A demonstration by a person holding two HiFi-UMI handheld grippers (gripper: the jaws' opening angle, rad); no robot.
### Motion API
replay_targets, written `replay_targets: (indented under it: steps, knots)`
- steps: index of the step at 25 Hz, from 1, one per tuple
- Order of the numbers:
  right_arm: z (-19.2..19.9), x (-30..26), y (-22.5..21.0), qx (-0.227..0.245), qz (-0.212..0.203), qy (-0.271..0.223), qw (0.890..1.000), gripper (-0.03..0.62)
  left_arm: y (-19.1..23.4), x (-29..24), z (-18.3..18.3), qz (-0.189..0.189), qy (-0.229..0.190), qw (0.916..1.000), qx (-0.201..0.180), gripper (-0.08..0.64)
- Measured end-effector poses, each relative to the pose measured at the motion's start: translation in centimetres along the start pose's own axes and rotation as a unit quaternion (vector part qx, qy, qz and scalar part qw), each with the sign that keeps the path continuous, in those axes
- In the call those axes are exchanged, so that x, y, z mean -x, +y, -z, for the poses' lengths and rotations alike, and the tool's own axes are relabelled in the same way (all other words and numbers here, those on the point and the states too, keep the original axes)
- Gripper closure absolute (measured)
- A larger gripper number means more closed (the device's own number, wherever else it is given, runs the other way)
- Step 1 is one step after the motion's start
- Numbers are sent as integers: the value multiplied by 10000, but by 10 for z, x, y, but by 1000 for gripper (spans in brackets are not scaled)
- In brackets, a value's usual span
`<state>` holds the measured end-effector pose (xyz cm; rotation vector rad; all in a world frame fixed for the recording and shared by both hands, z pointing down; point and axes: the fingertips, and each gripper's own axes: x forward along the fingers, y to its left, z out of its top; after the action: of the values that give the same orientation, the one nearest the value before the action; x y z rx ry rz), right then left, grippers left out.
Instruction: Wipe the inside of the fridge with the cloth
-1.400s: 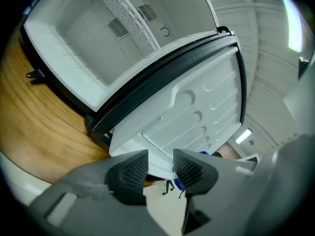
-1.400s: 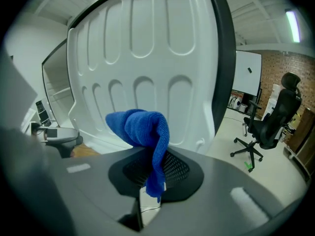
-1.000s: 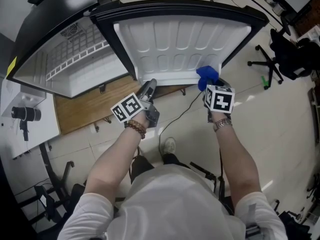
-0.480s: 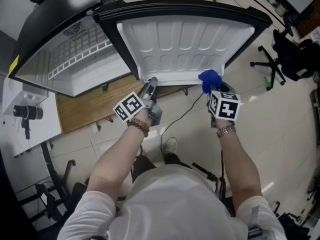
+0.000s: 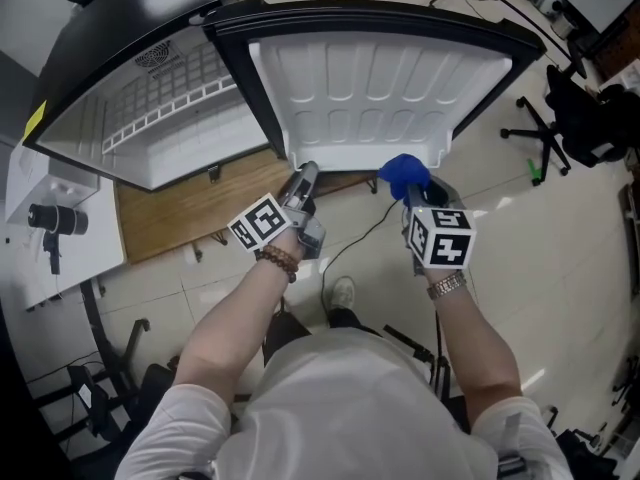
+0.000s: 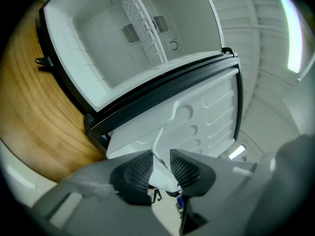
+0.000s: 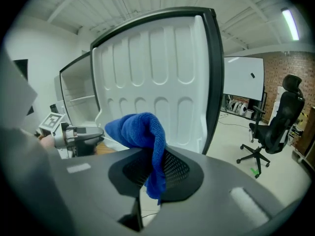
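One fridge stands open, its one door swung wide. The right tool clamps the one blue cloth near the door's corner. The left tool has jaws narrowly apart, just closing, straddling the door's edge.

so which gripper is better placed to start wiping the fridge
Right. The right gripper is shut on the blue cloth by the fridge door; the left gripper has just been closing its jaws around that door's white edge.
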<state>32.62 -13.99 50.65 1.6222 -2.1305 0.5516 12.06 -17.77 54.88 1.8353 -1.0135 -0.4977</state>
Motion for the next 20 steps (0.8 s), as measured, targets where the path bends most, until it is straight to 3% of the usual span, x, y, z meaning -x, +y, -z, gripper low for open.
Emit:
replay_targets:
  steps: [9, 15, 18, 20]
  knots:
    - [-17, 15, 79, 237, -742, -340, 9964, 554, -19, 14, -11, 303, 40, 9995, -97, 470]
    - [-37, 11, 105, 214, -897, -549, 9942, 554, -24, 14, -19, 605, 60, 9976, 321, 488]
    - [-53, 9, 116, 234, -945, -700, 9928, 553, -28, 14, -25, 672, 85, 9974, 247, 489]
    - [-62, 6, 125, 255, -988, -769, 9918, 554, -40, 11, -26, 1015, 83, 9934, 528, 501]
